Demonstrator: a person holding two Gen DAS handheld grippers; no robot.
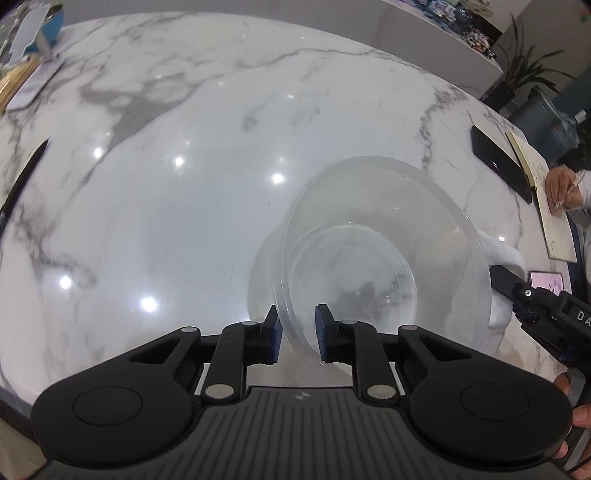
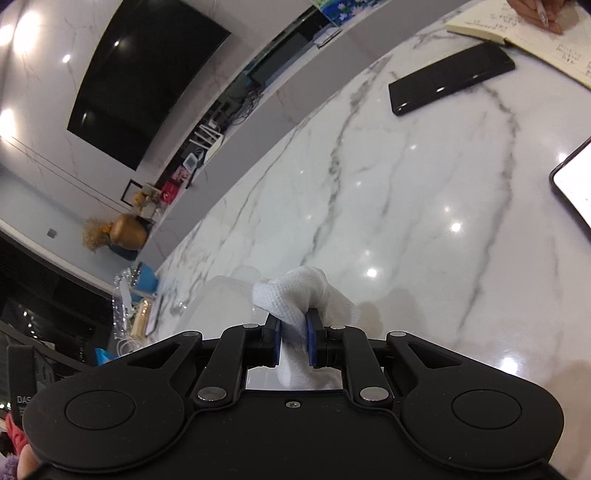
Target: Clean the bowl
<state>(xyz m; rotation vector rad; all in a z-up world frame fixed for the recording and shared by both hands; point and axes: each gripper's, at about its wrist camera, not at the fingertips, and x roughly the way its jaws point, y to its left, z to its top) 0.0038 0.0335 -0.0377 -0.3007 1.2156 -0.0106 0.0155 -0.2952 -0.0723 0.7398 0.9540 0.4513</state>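
Observation:
A clear plastic bowl [image 1: 369, 229] stands tilted on the white marble table [image 1: 166, 206], with dark specks near its bottom. My left gripper [image 1: 297, 332] has its blue pads on either side of the bowl's near rim, and the wall fills the gap between them. My right gripper [image 2: 293, 332] is shut on a wad of white paper towel [image 2: 291, 291]. In the left wrist view it sits just outside the bowl's right rim, with the towel [image 1: 498, 251] against the bowl. Part of the bowl [image 2: 221, 302] shows left of the towel.
A black phone [image 2: 450, 77] and an open notebook [image 2: 517, 33] lie at the far right, where a person's hand [image 1: 561, 188] writes with a pen. A lit phone [image 2: 576, 184] lies nearer. A blue container [image 1: 48, 26] and clutter stand at the far left.

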